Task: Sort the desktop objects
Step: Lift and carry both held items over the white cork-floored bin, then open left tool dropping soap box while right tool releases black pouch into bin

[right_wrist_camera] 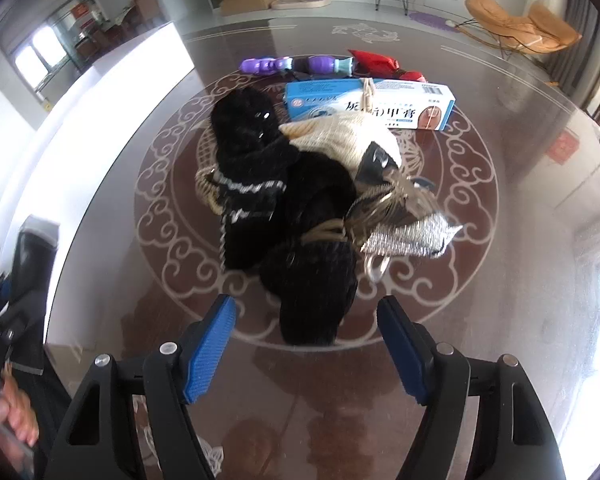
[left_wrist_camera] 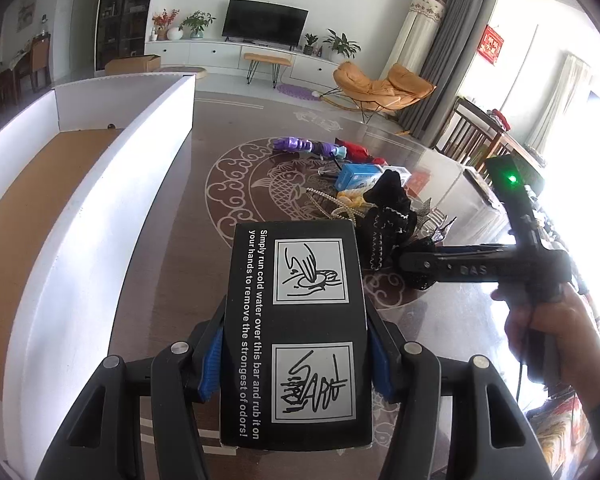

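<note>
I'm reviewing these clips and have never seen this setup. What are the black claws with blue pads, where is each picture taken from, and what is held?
Each claw is a hand-held gripper with its own camera looking along the fingers. The left gripper clamps a black printed box beside a white bin. The right gripper, held by a hand, hangs open and empty over a pile of black fabric, a blue-and-white carton and a purple toy on the glossy patterned table.
</note>
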Action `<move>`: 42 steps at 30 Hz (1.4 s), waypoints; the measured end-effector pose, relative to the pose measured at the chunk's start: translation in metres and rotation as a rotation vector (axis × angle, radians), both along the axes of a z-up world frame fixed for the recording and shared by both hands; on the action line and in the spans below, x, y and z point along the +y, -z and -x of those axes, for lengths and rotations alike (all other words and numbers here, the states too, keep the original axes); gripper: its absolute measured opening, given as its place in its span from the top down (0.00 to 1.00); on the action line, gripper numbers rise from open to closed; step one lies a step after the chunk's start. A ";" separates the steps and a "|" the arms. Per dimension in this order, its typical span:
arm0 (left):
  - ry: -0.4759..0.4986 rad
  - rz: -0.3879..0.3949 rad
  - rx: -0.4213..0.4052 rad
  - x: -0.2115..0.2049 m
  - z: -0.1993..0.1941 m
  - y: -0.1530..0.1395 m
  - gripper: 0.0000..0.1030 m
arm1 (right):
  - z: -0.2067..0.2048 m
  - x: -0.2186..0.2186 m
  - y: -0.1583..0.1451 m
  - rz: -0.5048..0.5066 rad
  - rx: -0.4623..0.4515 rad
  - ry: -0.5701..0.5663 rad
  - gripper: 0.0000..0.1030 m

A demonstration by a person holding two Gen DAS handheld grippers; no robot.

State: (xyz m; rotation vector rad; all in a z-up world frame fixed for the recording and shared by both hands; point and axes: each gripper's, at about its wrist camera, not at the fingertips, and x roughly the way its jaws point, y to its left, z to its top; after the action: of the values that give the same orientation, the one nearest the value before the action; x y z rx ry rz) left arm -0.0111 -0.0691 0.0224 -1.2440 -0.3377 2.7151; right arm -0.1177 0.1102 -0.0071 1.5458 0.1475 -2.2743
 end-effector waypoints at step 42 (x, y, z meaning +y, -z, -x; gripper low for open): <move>-0.491 0.199 -0.181 -0.282 -0.045 -0.037 0.21 | -0.081 -0.324 -0.108 0.444 0.061 -0.470 0.31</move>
State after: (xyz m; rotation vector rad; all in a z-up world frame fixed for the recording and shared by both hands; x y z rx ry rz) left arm 0.0334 -0.3511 0.0597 -1.6576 -0.4552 3.1075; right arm -0.0369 -0.2138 0.1008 1.0785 0.0144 -1.8271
